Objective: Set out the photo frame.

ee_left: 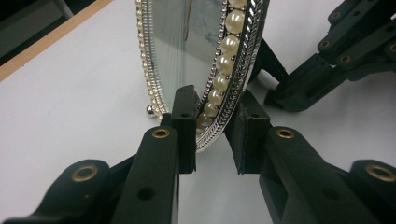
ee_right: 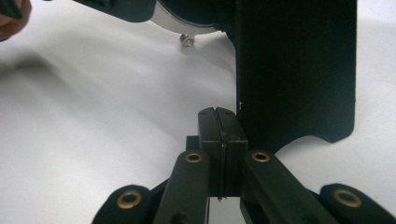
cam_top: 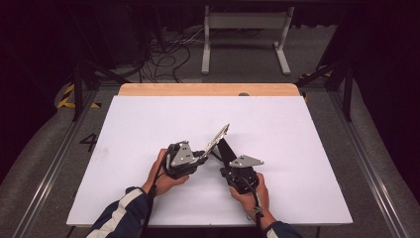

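An oval picture frame (cam_top: 218, 136) with a silver rim and a pearl border (ee_left: 229, 42) stands tilted on the white table top (cam_top: 148, 124). My left gripper (cam_top: 205, 154) is shut on the frame's lower edge, one pad on each face (ee_left: 212, 135). A black easel stand (ee_right: 294, 70) props the frame from behind. My right gripper (ee_right: 218, 114) has its pads pressed together, with its tips right at the stand's near edge and nothing visible between them. In the high view the right gripper (cam_top: 229, 161) points up at the stand (cam_top: 225, 148).
The white top covers a wooden table whose far edge (cam_top: 208, 89) shows as a strip. Beyond it lie floor cables (cam_top: 163, 54) and a white metal support (cam_top: 245, 22). A small silver ball foot (ee_right: 187, 41) of the frame rests on the table.
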`<state>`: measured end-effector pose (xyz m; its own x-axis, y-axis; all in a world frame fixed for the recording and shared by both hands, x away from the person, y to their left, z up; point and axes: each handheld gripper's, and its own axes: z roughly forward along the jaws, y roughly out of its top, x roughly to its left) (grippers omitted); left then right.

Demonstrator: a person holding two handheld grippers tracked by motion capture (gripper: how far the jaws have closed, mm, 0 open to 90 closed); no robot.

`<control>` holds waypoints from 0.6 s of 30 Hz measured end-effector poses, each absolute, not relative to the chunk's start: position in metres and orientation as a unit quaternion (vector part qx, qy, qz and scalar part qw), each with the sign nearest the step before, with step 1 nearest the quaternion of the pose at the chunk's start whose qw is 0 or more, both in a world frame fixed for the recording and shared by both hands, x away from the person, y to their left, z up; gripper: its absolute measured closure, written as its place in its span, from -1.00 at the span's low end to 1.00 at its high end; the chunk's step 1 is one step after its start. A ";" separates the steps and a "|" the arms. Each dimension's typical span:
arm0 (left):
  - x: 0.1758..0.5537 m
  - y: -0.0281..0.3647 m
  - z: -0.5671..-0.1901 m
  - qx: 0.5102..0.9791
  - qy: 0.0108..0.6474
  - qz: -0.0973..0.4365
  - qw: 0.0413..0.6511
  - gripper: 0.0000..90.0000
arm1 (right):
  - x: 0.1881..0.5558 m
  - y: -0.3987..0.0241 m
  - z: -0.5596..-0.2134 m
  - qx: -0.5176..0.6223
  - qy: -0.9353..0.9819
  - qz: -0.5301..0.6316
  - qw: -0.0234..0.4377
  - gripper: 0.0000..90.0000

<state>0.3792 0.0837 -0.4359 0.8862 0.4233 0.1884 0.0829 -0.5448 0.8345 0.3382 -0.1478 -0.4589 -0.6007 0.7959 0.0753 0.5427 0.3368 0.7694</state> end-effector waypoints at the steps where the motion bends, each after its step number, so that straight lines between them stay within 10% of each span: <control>1: 0.378 0.083 -0.436 0.859 0.145 0.187 0.453 0.64 | 0.339 -0.149 -0.459 0.416 0.803 0.395 0.162 1.00; 18: 0.376 0.078 -0.437 0.859 0.141 0.182 0.457 0.61 | 0.348 -0.163 -0.460 0.419 0.804 0.391 0.158 1.00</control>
